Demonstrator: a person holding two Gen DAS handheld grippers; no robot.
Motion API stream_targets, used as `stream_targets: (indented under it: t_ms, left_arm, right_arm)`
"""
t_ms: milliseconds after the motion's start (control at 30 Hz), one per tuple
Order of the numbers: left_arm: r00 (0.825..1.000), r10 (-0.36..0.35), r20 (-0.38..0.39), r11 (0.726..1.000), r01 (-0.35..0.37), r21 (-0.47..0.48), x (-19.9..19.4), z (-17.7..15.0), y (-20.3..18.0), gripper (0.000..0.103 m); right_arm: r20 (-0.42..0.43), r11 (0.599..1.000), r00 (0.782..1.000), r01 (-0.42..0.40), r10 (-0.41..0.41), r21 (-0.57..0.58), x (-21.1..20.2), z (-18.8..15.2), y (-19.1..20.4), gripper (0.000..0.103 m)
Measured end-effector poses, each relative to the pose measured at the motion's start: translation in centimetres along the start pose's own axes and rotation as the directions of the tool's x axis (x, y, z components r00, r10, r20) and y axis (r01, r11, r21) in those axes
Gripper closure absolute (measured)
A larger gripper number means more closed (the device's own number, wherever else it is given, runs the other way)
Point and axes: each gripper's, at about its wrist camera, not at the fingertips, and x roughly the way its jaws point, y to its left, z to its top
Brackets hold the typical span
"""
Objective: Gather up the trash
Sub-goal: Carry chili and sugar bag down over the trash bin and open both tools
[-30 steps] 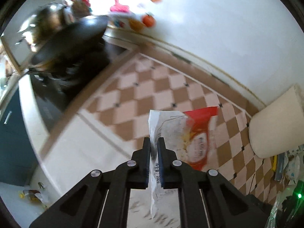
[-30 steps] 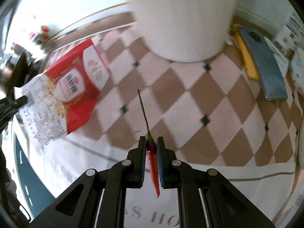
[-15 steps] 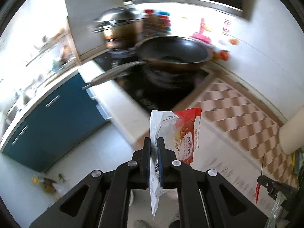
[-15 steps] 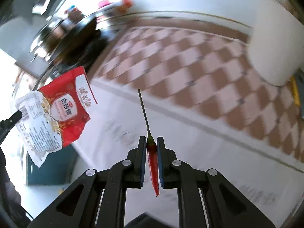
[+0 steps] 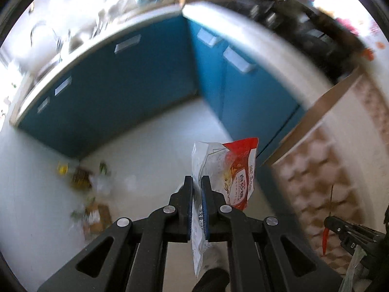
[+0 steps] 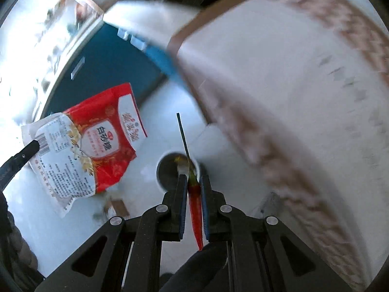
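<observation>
Red chili (image 6: 195, 203) and wrapper (image 5: 233, 180) each pinched between fingers.

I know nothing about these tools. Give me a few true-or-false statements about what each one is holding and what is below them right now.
1. The left tool grips a red and white bag. True.
2. The right tool is empty. False: it is shut on a red chili.
3. The chili's stem points away from the tool. True.
4. A round bin stands on the floor beyond the right tool. True.
5. The cabinets are yellow. False: they are blue.
6. The bag lies on the floor. False: it hangs in the air from the left tool.
</observation>
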Motion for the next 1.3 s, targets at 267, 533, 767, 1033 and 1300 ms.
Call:
stream_targets:
  t_ms: [267, 533, 767, 1033, 1300]
  left_arm:
    - [0.971, 0.055, -0.232, 0.994, -0.075, -0.077, 20.0, -6.0, 3.9, 0.099]
    - [0.896, -0.035, -0.444, 0.973, -0.072, -0.221, 42.8, -11.4, 5.6, 0.099]
    - [0.847, -0.157, -0.508, 0.948, -0.015, -0.318, 51.9, -13.4, 5.7, 0.098]
    - [0.845, -0.206, -0.494, 0.949, 0.050, -0.310, 52.1, -11.9, 6.2, 0.088]
    - [0.888, -0.140, -0.438, 0.963, 0.020, -0.267, 46.7, -12.0, 7.9, 0.007]
  right_arm:
    - [-0.188, 0.996, 0.981, 0.020, -0.036, -0.088, 18.2, -3.0, 4.1, 0.092]
    - [-0.284, 0.991, 0.957, 0.029, -0.066, -0.131, 36.2, -3.2, 3.7, 0.092]
    - [-0.348, 0.992, 0.935, 0.016, -0.061, -0.128, 47.7, -2.9, 3.0, 0.092]
    - [-0.366, 0.993, 0.930, -0.047, 0.005, -0.107, 54.4, -1.2, 3.7, 0.091]
    - [-0.409, 0.991, 0.913, -0.059, 0.004, -0.123, 56.0, -0.8, 5.6, 0.047]
